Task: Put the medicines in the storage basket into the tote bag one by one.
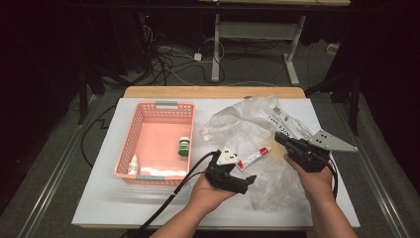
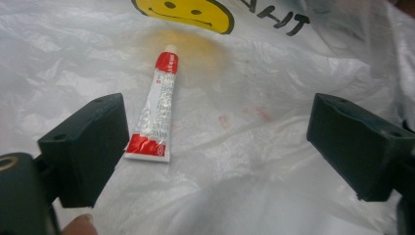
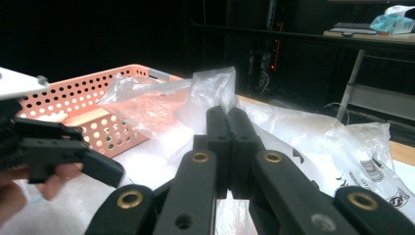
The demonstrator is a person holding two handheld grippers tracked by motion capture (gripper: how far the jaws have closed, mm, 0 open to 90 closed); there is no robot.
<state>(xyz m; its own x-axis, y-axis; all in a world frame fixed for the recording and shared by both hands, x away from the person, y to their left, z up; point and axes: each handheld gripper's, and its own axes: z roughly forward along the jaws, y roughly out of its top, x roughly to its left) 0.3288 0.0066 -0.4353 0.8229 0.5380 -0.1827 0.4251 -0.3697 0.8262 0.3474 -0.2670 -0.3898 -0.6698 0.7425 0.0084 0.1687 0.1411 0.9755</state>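
White table top (image 1: 148,208) with a wooden far edge, grey floor, tangled cables and desk legs behind, dark room. Pink basket (image 1: 130,136) at left, crumpled plastic bag (image 1: 247,119) at right. Red-and-white tube (image 2: 157,104) lying on the bag, ahead of the wide-open, empty left gripper (image 2: 215,147). Right gripper (image 3: 228,132) clamped on the bag.

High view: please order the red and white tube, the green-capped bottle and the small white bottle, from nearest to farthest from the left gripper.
Measured from the left gripper:
1. Red and white tube, lying on the plastic bag just beyond the gripper.
2. Green-capped bottle, upright inside the pink basket, near its right wall.
3. Small white bottle, in the basket's near left corner.
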